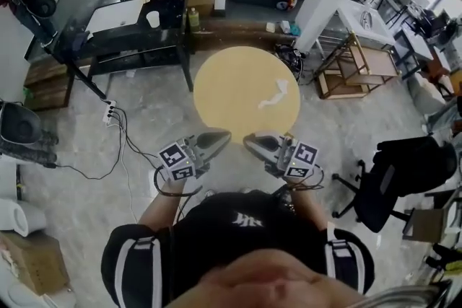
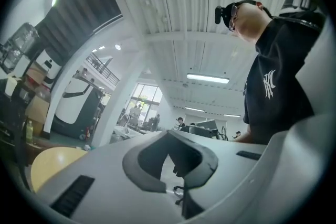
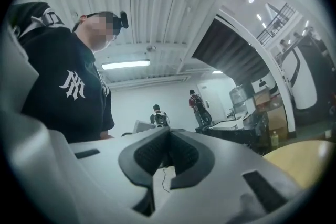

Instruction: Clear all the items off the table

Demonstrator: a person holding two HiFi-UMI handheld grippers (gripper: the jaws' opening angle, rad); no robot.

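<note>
A round yellow table stands in front of me, and the only item I see on it is a white, thin, irregular scrap right of centre. Both grippers hang in the air over the table's near edge, close to my chest, tips turned toward each other. The left gripper is shut with nothing in it, and so is the right gripper. The left gripper view shows its jaws closed and empty, with the table's rim low at the left. The right gripper view has closed empty jaws and the table at the right.
A black desk with a white cup and a green bottle stands behind the table at the left. A wooden rack and a black office chair are at the right. A power strip with cables lies on the floor.
</note>
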